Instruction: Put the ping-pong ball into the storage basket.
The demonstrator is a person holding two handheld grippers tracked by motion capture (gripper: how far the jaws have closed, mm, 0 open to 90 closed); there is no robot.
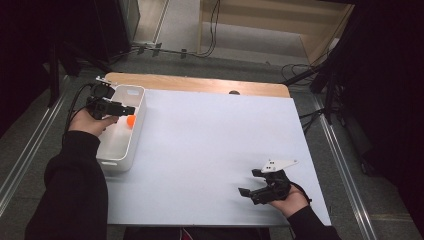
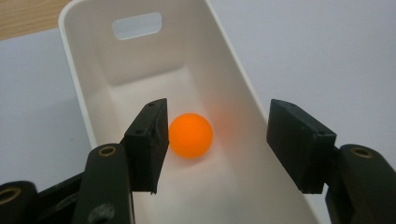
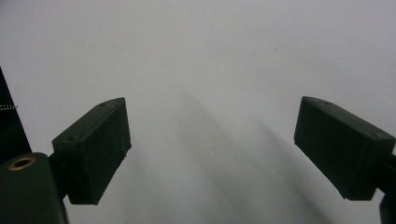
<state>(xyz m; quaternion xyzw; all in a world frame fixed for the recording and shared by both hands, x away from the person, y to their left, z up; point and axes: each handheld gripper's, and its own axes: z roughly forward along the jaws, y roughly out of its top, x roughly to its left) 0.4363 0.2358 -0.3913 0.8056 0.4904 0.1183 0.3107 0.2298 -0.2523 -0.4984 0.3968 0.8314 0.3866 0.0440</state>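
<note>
An orange ball (image 1: 131,120) (image 2: 190,135) lies on the floor of a long white bin (image 1: 136,131) (image 2: 219,65) at the table's left side. My left gripper (image 1: 126,108) (image 2: 219,140) hovers over the bin, open, with the ball between its jaws close to the left one and loose in the bin. My right gripper (image 1: 251,183) (image 3: 212,149) is held low near the table's front right, open, with only the white table sheet (image 3: 210,56) between its jaws.
The white sheet (image 1: 215,150) covers most of the wooden table (image 1: 200,84), whose bare far edge shows. Cables and stands lie on the floor beyond the table. The bin has a handle slot (image 2: 137,25) in its far wall.
</note>
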